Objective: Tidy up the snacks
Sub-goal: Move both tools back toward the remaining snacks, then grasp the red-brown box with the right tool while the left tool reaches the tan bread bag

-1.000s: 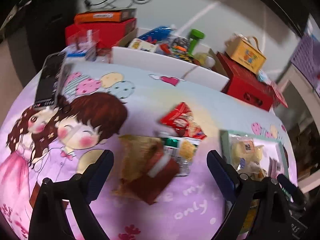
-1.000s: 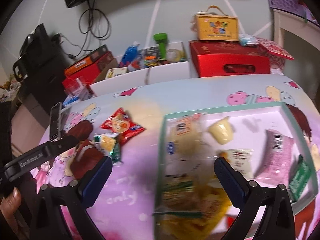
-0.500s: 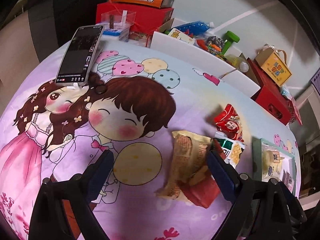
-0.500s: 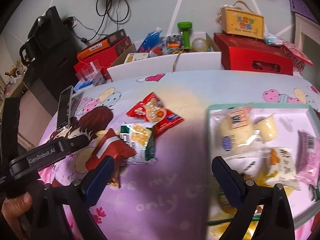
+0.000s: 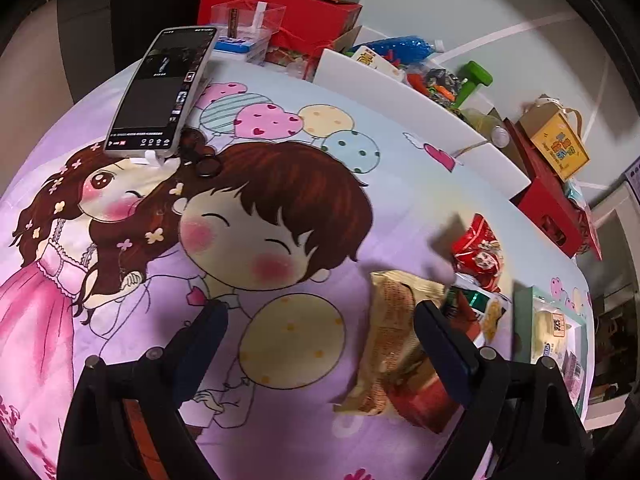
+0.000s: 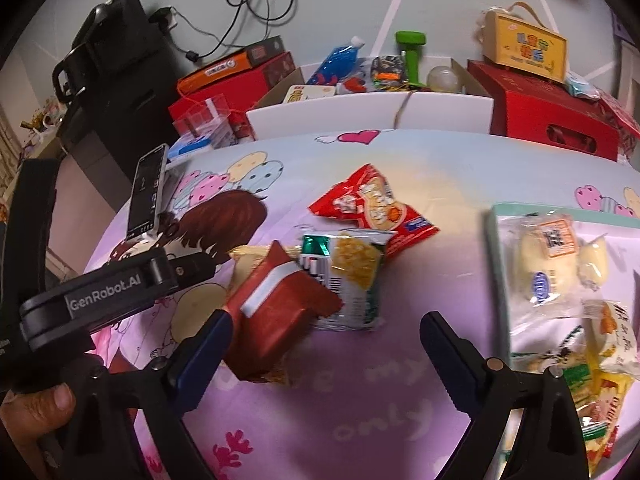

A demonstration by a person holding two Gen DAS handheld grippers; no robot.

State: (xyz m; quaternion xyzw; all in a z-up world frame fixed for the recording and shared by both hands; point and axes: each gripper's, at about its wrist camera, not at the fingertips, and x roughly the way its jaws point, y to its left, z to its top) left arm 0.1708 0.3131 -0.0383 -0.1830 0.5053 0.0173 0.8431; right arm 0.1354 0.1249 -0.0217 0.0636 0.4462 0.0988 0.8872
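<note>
Cartoon-print cloth point(image 5: 120, 300) covers our table. Four loose packets cluster mid-cloth: dark red packet point(image 6: 280, 308), tan packet point(image 5: 392, 336), green-and-white packet point(image 6: 348, 276), bright red packet point(image 6: 372, 208). The tray point(image 6: 496, 216) at right already holds sorted snacks, so we judge these go there next. Our left gripper point(image 5: 320, 340) and right gripper point(image 6: 324, 344) both hang wide-jawed, empty, near the pile.

Spread wide, the left tongs point(image 5: 320, 332) hover over the cartoon cloth point(image 5: 120, 320), snack packets point(image 5: 394, 340) just right.
</note>
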